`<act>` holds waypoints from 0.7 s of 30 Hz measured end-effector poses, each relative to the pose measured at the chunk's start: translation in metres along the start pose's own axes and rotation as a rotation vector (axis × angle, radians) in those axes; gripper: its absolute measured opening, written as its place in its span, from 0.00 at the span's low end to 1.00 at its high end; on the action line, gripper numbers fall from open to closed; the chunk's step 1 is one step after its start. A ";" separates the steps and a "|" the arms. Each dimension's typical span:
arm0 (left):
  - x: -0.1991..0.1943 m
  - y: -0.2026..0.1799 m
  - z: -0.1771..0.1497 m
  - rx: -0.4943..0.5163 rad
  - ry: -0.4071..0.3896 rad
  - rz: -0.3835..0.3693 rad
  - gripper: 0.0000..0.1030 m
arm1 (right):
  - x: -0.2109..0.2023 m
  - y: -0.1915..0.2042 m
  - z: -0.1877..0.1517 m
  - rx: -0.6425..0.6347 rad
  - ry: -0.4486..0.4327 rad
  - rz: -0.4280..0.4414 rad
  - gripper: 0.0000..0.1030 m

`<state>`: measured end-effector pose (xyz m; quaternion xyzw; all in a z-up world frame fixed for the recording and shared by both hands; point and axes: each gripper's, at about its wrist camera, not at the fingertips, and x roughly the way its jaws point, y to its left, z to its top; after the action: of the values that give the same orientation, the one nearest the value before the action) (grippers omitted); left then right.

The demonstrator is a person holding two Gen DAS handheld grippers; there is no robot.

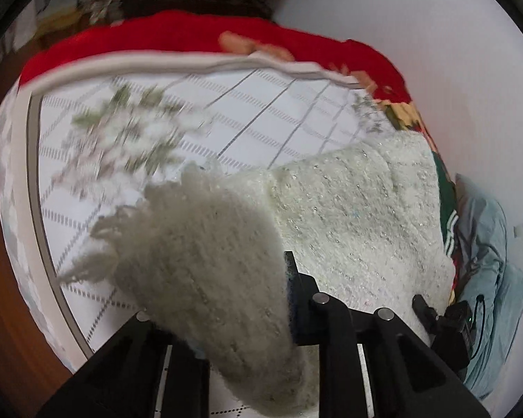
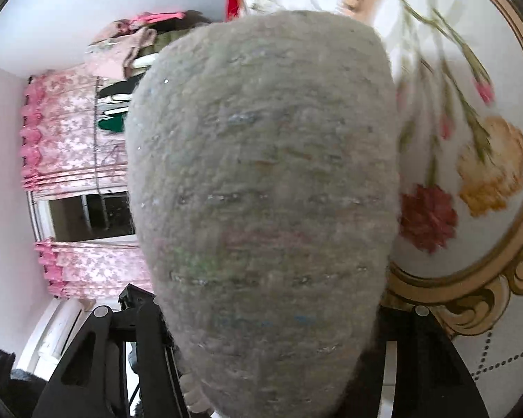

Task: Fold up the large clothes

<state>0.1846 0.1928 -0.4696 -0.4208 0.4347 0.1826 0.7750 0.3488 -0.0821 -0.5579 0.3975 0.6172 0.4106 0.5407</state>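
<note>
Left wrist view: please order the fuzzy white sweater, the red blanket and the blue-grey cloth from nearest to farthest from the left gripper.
1. Fuzzy white sweater: gathered between the fingers of the left gripper.
2. Blue-grey cloth: low at the right edge.
3. Red blanket: along the top, beyond the white bedcover.

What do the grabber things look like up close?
Both are black. The left gripper has chunky black arms with round silver pins at the joints, pale strips along the arms, and a dark blue pad on one finger. The right gripper has the same black angular arms with silver pins. No sleeves show. Beside the left one, the other gripper's black body carries a thin black cable.
</note>
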 end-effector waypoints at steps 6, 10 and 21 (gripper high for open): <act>-0.010 -0.061 0.041 0.080 -0.016 -0.088 0.15 | -0.038 0.051 0.035 -0.026 -0.053 0.039 0.58; 0.009 -0.134 0.074 0.133 -0.011 -0.159 0.15 | -0.081 0.082 0.081 -0.043 -0.117 0.022 0.58; 0.145 -0.336 0.135 0.203 0.026 -0.324 0.15 | -0.250 0.101 0.284 -0.094 -0.279 -0.107 0.58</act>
<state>0.5533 0.0959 -0.3873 -0.4071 0.3876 0.0049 0.8271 0.6607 -0.2594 -0.4005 0.3918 0.5364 0.3503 0.6603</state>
